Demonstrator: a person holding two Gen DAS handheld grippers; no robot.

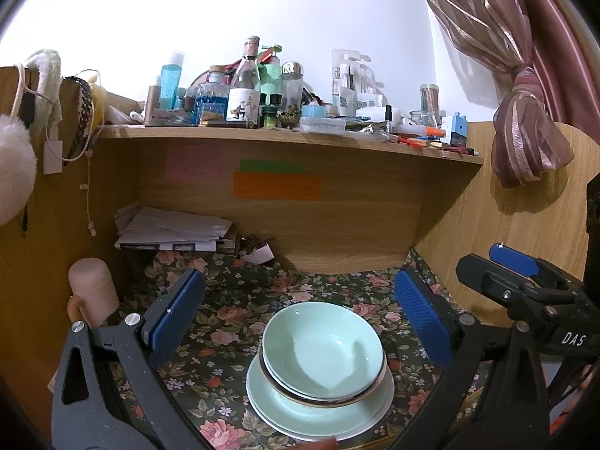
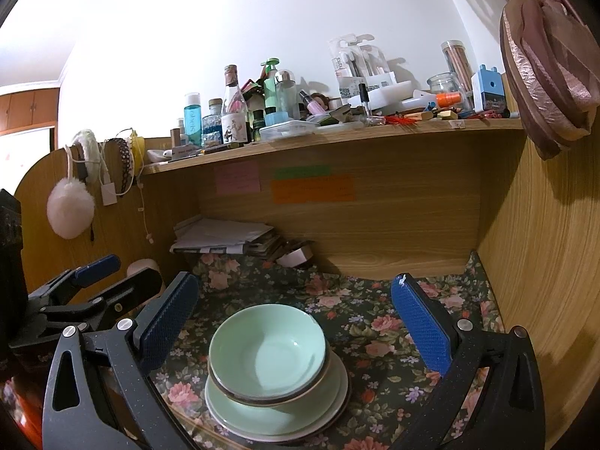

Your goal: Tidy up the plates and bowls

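A stack of pale green bowls (image 1: 322, 352) rests on pale green plates (image 1: 285, 408) on the floral tablecloth (image 1: 232, 322). The right wrist view shows the same bowls (image 2: 268, 356) on the plates (image 2: 262, 412). My left gripper (image 1: 300, 315) is open, its blue pads wide apart on either side of the stack and above it, holding nothing. My right gripper (image 2: 296, 318) is open too and empty, framing the stack from the right. Each gripper shows in the other's view: the right one (image 1: 525, 281) at the far right, the left one (image 2: 93, 281) at the far left.
A wooden desk hutch (image 1: 337, 225) walls the back and both sides. Its shelf (image 1: 285, 133) is crowded with bottles and jars. Papers (image 1: 176, 228) are piled at the back left. A pink cylinder (image 1: 93, 288) stands left of the stack. A tied curtain (image 1: 525, 120) hangs at the right.
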